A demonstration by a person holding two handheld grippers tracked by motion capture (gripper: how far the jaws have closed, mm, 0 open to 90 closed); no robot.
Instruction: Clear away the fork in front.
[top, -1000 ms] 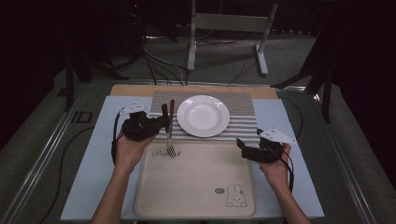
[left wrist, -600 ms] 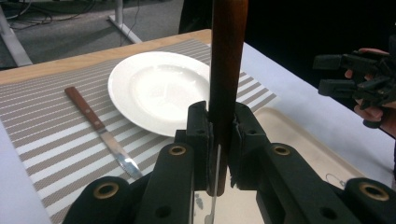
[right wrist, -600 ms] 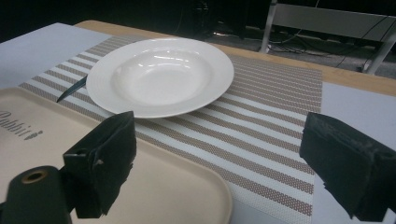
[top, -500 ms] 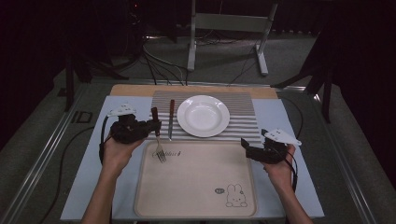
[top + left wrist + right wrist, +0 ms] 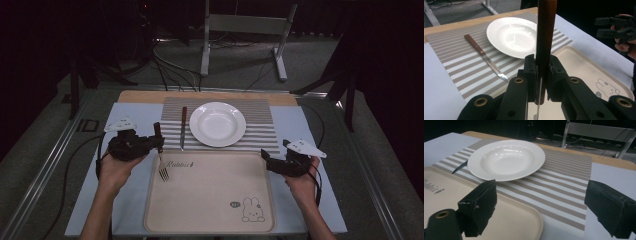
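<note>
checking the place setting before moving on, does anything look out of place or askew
Nothing is spilled or damaged. The one thing not laid is the wooden-handled metal fork: the left gripper holds it by the handle, tines hanging over the beige tray's left edge. The wooden-handled knife lies straight beside the white round plate on the striped placemat.

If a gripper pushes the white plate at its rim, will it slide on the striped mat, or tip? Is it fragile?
The round white deep plate looks glossy and rigid, probably ceramic, so likely fragile and fairly heavy. It lies flat on the woven striped placemat, whose texture may resist sliding. Pressing down on its wide, raised rim could tip it; a low sideways push seems safer.
</note>
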